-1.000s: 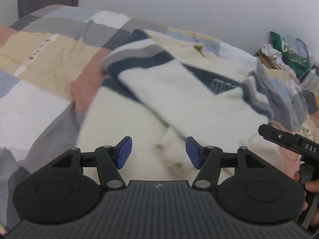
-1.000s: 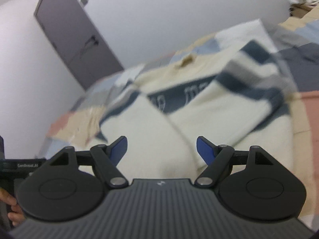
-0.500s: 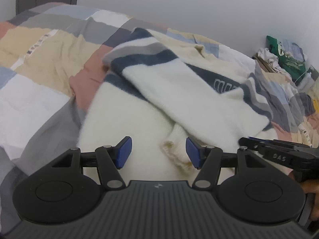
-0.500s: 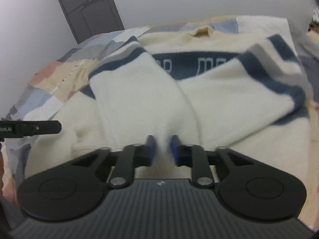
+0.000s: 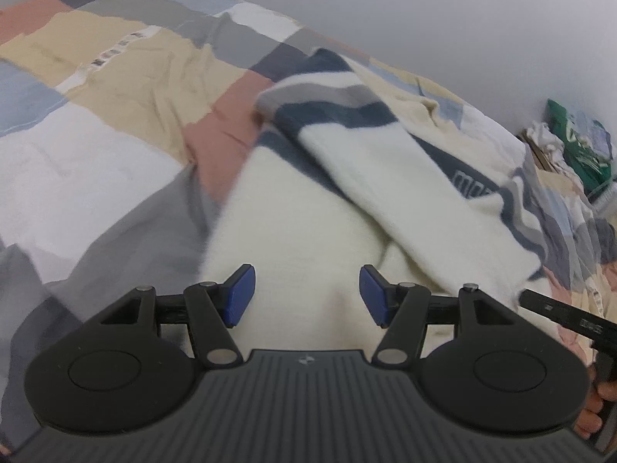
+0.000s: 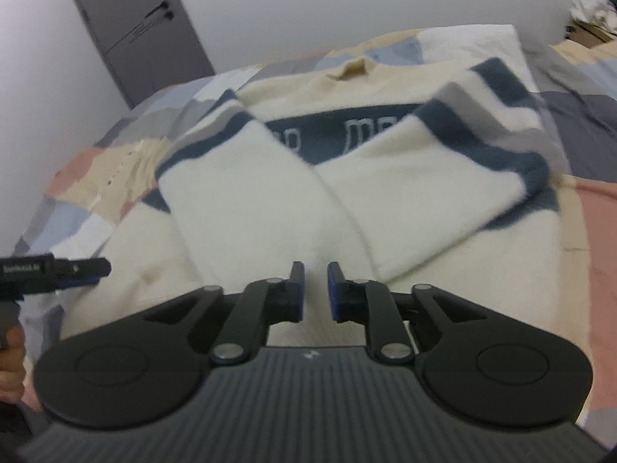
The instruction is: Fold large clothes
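Over on the patchwork bed (image 5: pixel 127 88) a cream sweater (image 6: pixel 270 200) is spread with sleeves crossed, the left gripper (image 5: pixel 306 295) held wide and empty, the right gripper (image 6: pixel 315 289) narrow, opening, probably empty too, so the sleeves could get dragged loose.

Sweater (image 6: pixel 270 200) chest lettering partly covered by folded sleeves; hem hidden behind gripper body.
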